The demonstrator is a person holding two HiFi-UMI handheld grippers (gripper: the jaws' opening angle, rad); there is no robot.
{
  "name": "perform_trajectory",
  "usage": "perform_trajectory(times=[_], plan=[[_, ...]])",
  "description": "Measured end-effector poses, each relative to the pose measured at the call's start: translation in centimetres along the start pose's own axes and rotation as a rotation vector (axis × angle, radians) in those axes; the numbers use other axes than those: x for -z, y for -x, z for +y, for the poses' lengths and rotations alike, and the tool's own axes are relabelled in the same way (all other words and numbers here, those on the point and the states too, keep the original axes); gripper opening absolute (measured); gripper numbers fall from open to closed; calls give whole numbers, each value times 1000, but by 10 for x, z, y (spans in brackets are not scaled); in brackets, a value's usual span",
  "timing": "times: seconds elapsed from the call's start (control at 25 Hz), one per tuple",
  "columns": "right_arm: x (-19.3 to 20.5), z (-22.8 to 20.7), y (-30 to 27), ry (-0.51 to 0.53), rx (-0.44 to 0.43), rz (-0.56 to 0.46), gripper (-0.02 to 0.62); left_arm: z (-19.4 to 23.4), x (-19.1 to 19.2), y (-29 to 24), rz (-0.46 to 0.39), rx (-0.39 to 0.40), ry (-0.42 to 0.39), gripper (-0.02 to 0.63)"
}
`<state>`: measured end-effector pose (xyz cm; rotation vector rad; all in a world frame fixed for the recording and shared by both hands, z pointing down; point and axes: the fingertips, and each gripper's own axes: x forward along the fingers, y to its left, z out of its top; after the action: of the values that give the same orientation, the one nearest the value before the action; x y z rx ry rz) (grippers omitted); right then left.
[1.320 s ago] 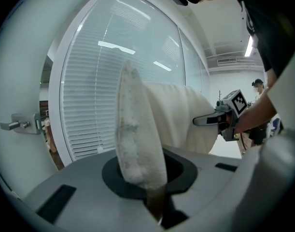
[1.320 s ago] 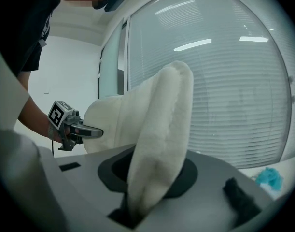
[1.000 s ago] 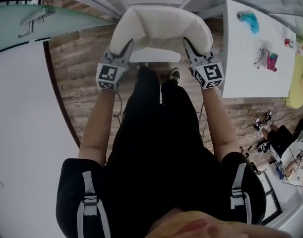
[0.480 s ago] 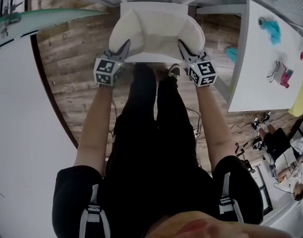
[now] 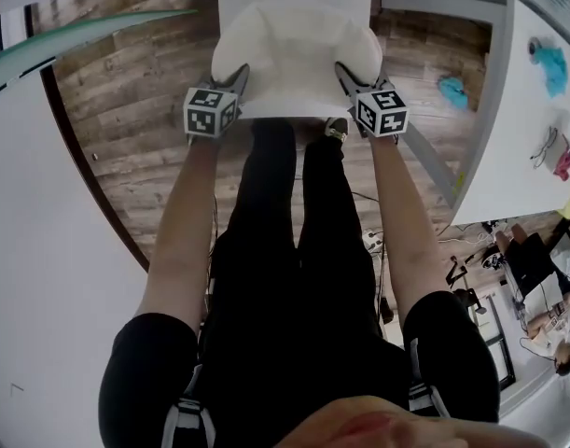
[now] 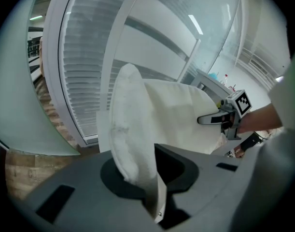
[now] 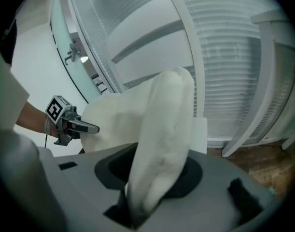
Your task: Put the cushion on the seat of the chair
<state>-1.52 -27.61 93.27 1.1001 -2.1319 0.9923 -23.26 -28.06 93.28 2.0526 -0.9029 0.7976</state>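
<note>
A cream cushion (image 5: 298, 49) lies spread over the seat of the white chair (image 5: 283, 110), whose flat front edge shows below it. My left gripper (image 5: 238, 71) pinches the cushion's left edge and my right gripper (image 5: 343, 71) pinches its right edge. In the left gripper view the cushion (image 6: 133, 129) narrows into my jaws (image 6: 152, 197), with the right gripper (image 6: 210, 120) across it. The right gripper view has the cushion (image 7: 166, 129) bunched in the jaws (image 7: 137, 207), and the left gripper (image 7: 89, 128) beyond. Both pairs of jaws are opening, and the fabric stays between them.
A white table (image 5: 518, 129) stands to the right, with a blue cloth (image 5: 550, 63) on it and a teal thing (image 5: 452, 90) on the wooden floor beside it. A white wall (image 5: 42, 250) runs along the left. The person's legs (image 5: 294, 231) stand just before the chair.
Both grippers have come down with the cushion. It hung curled above the seat before and now spreads over it.
</note>
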Motion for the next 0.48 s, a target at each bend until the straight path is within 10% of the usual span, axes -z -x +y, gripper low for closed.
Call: perform_trajectory(times=[0.48], plan=[[40, -42, -55, -55, 70, 162, 215, 39, 30, -50, 122, -30, 12, 121]])
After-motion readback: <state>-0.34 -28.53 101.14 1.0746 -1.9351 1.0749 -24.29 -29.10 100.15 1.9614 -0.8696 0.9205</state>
